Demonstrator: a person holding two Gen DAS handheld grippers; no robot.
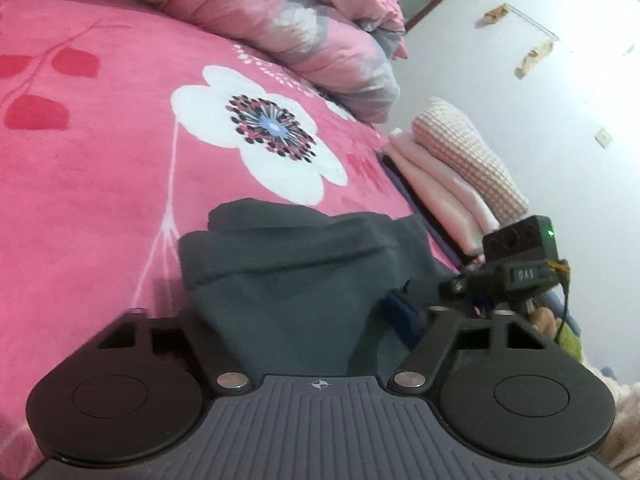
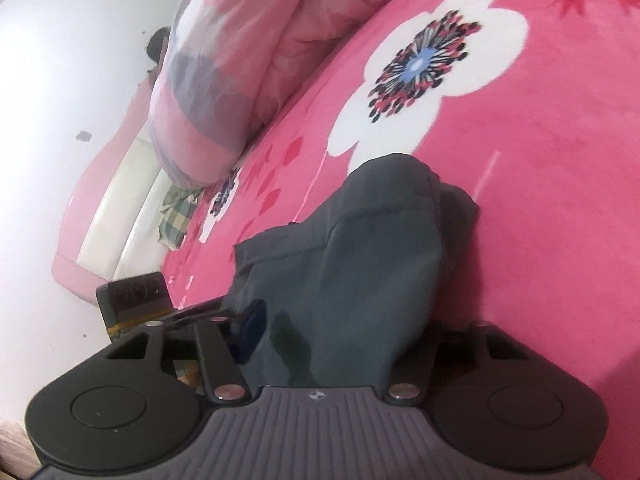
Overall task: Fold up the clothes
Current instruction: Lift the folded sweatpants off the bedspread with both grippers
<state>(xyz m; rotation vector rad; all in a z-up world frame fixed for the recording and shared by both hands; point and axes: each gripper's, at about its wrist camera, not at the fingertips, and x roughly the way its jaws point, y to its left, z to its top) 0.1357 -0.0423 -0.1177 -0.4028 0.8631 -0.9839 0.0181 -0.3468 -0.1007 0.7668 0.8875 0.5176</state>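
1. The dark grey-green cotton garment [image 1: 288, 280] lies bunched on the bright pink fleece bedspread [image 1: 100, 200] with its big white flower print, right in front of both your tools, a hemmed edge folded across its top.
2. Your left gripper [image 1: 308, 320] has the garment's cloth rising between its black fingers; the fingertips are buried in the fabric, so I cannot tell whether the pads press on it or stand free.
3. Your right gripper [image 2: 332, 320] shows the same: the cloth [image 2: 360, 248] fills the gap between its fingers and hides the tips, so its grip cannot be told either.
4. Each camera catches the other tool just beside it, a blue pad [image 1: 404, 316] touching the garment's edge.
5. Beyond the garment, a rumpled pale pink quilt [image 1: 288, 20] with grey blotches is heaped on the bedspread.
6. In the left wrist view, a stack of folded pale pink cloths [image 1: 436, 196] topped by a checked pink piece [image 1: 468, 156] sits at the bed's edge, near the white wall [image 1: 560, 120].
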